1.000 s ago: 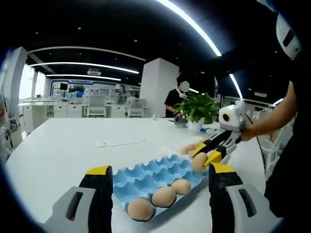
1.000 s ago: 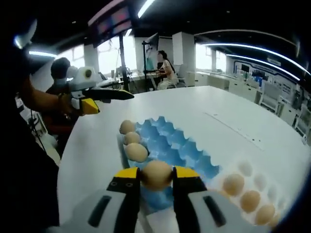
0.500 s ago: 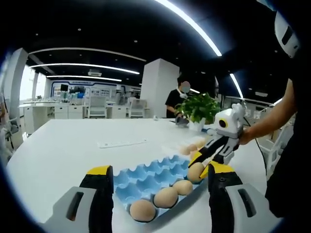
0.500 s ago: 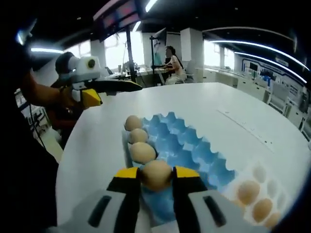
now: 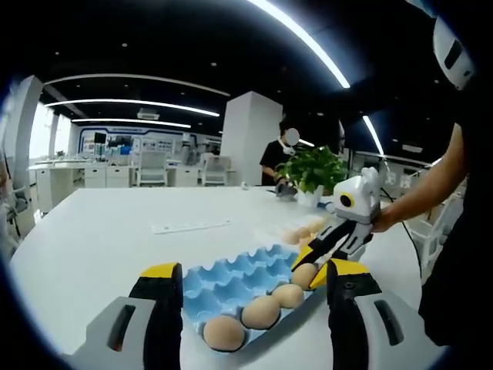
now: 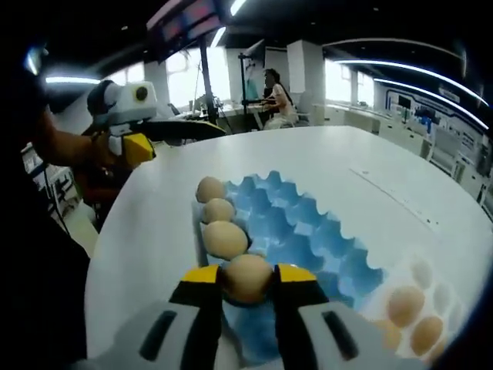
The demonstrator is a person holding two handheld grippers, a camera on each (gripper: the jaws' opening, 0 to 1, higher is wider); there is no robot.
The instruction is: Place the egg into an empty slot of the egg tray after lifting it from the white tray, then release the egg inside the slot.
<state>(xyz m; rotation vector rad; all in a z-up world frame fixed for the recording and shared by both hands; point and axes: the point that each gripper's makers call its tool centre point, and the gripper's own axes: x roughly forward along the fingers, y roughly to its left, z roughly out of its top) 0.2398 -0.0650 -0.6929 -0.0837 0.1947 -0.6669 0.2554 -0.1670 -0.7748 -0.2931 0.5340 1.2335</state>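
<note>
My left gripper (image 5: 246, 308) hangs with jaws apart over the blue egg tray (image 6: 296, 231). My right gripper (image 6: 248, 291) clamps the egg (image 6: 246, 277) at the tray's near edge, next to three seated eggs (image 6: 218, 210); the white tray (image 6: 416, 297) lies right.

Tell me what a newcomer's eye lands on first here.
The egg clamped between the right gripper jaws, low over the near end of the blue egg tray. Next, the three eggs lined along that tray's edge. The open left gripper hangs above the tray's opposite end.
</note>
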